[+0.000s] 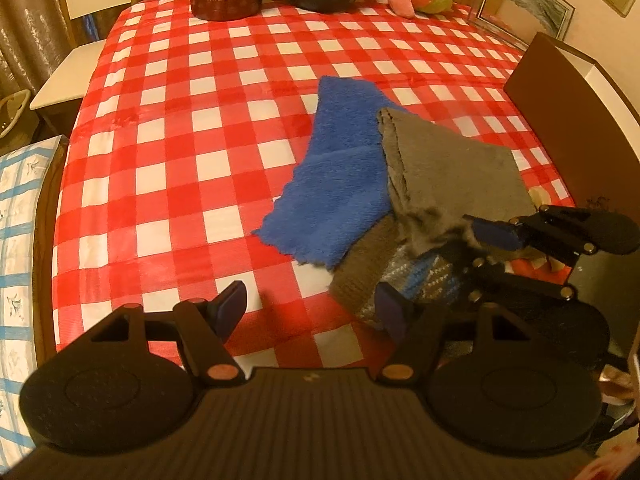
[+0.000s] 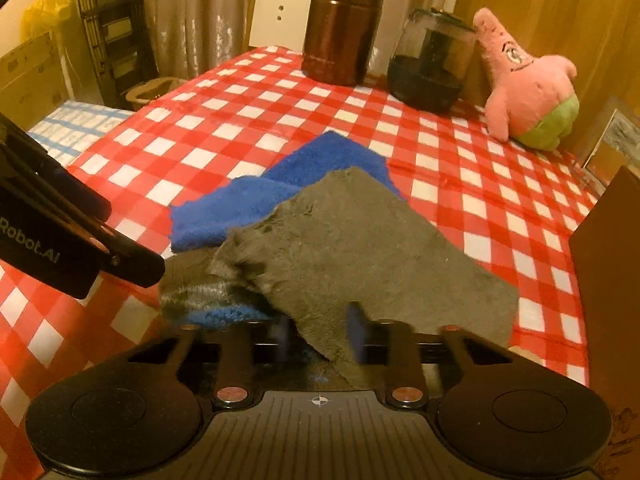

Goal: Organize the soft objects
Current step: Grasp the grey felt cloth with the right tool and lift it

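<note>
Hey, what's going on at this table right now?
A person with two handheld grippers is sorting cloths on a red-checked tablecloth. The right gripper pinches the near edge of a grey fleecy cloth, draped over a blue fluffy towel and a striped knitted piece. The left gripper waits open beside them.

Colour and pattern record: table surface and items

The tablecloth (image 1: 192, 128) is showing a red-and-white check. The blue towel (image 1: 340, 184) is presenting solid royal blue; the grey cloth (image 2: 360, 248) is reading plain grey. The knitted piece (image 1: 404, 280) is showing brown with grey-white and blue stripes. The plush toy (image 2: 528, 92) is appearing pink with a green lower part. The canister (image 2: 344, 28) is showing dark maroon. The box (image 1: 568, 120) is brown. Both grippers are appearing black with blue finger pads (image 1: 230, 304).
</note>
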Demonstrator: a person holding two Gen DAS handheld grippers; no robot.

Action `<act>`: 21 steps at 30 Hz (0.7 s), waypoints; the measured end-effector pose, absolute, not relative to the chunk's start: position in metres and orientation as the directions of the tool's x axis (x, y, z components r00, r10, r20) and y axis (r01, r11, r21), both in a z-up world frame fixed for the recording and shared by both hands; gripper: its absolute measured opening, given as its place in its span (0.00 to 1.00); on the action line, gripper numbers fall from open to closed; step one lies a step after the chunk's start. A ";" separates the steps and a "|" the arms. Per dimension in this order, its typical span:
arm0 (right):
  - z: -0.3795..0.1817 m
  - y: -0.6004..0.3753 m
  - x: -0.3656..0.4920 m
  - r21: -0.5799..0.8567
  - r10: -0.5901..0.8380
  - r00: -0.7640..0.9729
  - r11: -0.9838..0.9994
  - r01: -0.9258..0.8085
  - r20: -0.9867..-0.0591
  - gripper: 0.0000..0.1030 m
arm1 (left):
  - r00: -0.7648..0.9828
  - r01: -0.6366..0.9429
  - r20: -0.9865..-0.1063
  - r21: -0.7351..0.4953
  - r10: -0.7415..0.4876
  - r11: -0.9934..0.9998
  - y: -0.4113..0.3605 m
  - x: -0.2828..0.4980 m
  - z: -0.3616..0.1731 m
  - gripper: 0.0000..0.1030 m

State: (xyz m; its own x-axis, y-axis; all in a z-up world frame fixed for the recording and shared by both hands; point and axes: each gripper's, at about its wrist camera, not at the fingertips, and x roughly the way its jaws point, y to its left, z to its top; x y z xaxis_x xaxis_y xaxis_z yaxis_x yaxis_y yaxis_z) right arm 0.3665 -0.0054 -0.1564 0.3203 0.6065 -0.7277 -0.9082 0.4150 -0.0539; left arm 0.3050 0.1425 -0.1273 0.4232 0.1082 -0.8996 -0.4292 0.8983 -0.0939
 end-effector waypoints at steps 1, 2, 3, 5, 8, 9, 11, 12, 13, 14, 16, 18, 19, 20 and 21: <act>-0.154 -0.008 0.367 -0.047 0.614 0.321 0.419 -0.907 -0.721 0.17 | 0.425 -0.427 -0.899 -0.096 0.106 0.899 0.142 0.306 -0.127 0.67; -0.151 -0.011 0.369 -0.037 0.621 0.325 0.430 -0.902 -0.713 0.13 | 0.428 -0.424 -0.898 -0.098 0.104 0.900 0.141 0.306 -0.126 0.67; -0.148 -0.013 0.370 -0.029 0.626 0.327 0.437 -0.899 -0.708 0.11 | 0.430 -0.422 -0.897 -0.100 0.102 0.901 0.140 0.307 -0.125 0.67; -0.138 -0.021 0.374 -0.011 0.645 0.342 0.460 -0.888 -0.683 0.08 | 0.436 -0.415 -0.895 -0.105 0.096 0.904 0.139 0.308 -0.124 0.66; -0.121 -0.033 0.377 -0.002 0.668 0.379 0.492 -0.870 -0.641 0.06 | 0.444 -0.401 -0.892 -0.115 0.084 0.909 0.134 0.309 -0.122 0.64; -0.114 -0.037 0.379 0.001 0.675 0.391 0.502 -0.865 -0.626 0.06 | 0.447 -0.395 -0.891 -0.117 0.080 0.911 0.133 0.310 -0.121 0.64; -0.100 -0.046 0.381 0.011 0.690 0.414 0.522 -0.853 -0.594 0.05 | 0.455 -0.383 -0.887 -0.121 0.073 0.916 0.129 0.311 -0.120 0.63; -0.094 -0.051 0.383 0.015 0.696 0.426 0.531 -0.847 -0.578 0.05 | 0.458 -0.375 -0.886 -0.122 0.069 0.919 0.128 0.312 -0.119 0.63; -0.087 -0.054 0.384 0.019 0.703 0.436 0.538 -0.843 -0.562 0.05 | 0.462 -0.367 -0.884 -0.123 0.066 0.922 0.125 0.312 -0.118 0.63; -0.080 -0.059 0.384 0.023 0.707 0.448 0.548 -0.836 -0.547 0.05 | 0.465 -0.359 -0.883 -0.124 0.062 0.925 0.123 0.313 -0.117 0.63; -0.067 -0.069 0.385 0.035 0.715 0.470 0.567 -0.823 -0.517 0.05 | 0.470 -0.345 -0.881 -0.124 0.057 0.931 0.118 0.314 -0.116 0.63; -0.053 -0.079 0.386 0.053 0.721 0.483 0.581 -0.812 -0.497 0.05 | 0.471 -0.332 -0.881 -0.129 0.046 0.934 0.114 0.314 -0.116 0.63; -0.047 -0.085 0.385 0.059 0.722 0.491 0.588 -0.806 -0.487 0.04 | 0.471 -0.325 -0.881 -0.133 0.039 0.936 0.111 0.315 -0.116 0.63; -0.041 -0.091 0.384 0.065 0.722 0.500 0.597 -0.800 -0.478 0.04 | 0.472 -0.319 -0.881 -0.134 0.035 0.938 0.109 0.315 -0.116 0.63; -0.037 -0.097 0.382 0.072 0.722 0.507 0.604 -0.794 -0.471 0.04 | 0.474 -0.308 -0.880 -0.135 0.029 0.942 0.105 0.315 -0.116 0.63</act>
